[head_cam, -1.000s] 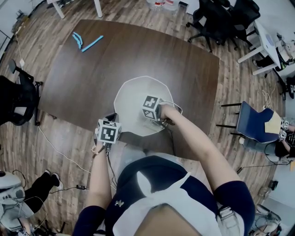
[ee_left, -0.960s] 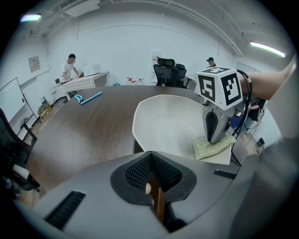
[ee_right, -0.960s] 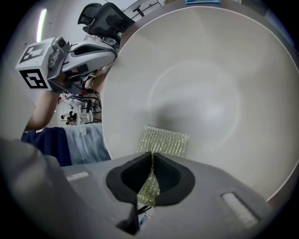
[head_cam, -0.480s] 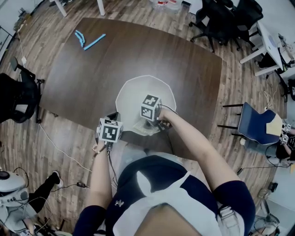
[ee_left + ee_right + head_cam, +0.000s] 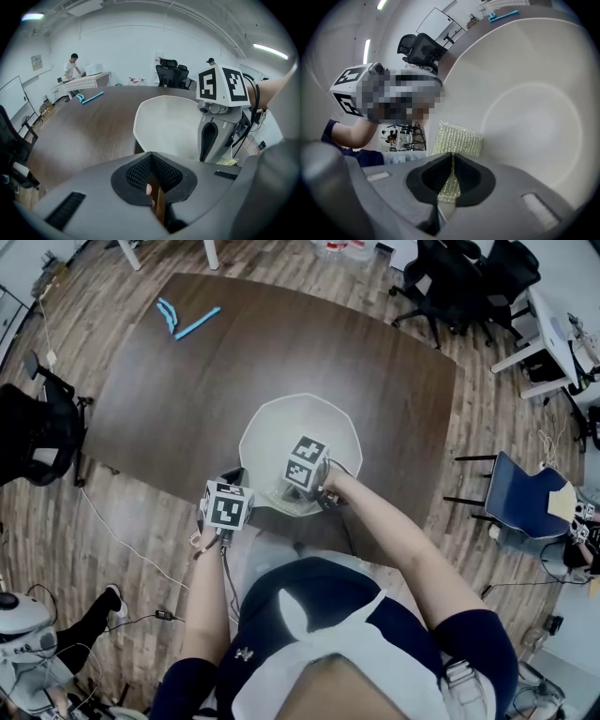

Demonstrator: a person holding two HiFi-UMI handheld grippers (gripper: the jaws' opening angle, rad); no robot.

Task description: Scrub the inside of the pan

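The pan (image 5: 302, 416), pale and wide with a faceted rim, sits on the dark wood counter (image 5: 187, 399), close to the counter's 6 o'clock edge right in front of you. Its inside is bare and cream-white, with a flat round floor and sloping walls.

Your left hand-held gripper (image 5: 154, 194) is at the pan's 8 o'clock side, outside the rim. Its jaws are closed on the pan's handle (image 5: 160, 206), which shows as a thin brown strip pinched between the black pads. In the head view the handle's dark stub runs from the rim straight to that gripper.

Your right hand-held gripper (image 5: 449, 187) reaches over the rim at the pan's 6 o'clock side and points down into the bowl. Its jaws are clamped on a scrub pad (image 5: 457, 138), a glittery yellow-green rectangle. One end of the pad is squeezed between the pads, and the rest sticks out ahead of the jaws. The free end lies against the pan's inner wall on the side nearest you, just short of the flat floor. The two grippers are near each other but apart, with the rim between them.

At the counter's 10 o'clock corner, well away from the pan, lie some light blue pieces (image 5: 183, 321). Black office chairs (image 5: 450, 277) stand off the counter at 1 o'clock and a blue chair (image 5: 520, 491) at 3 o'clock.
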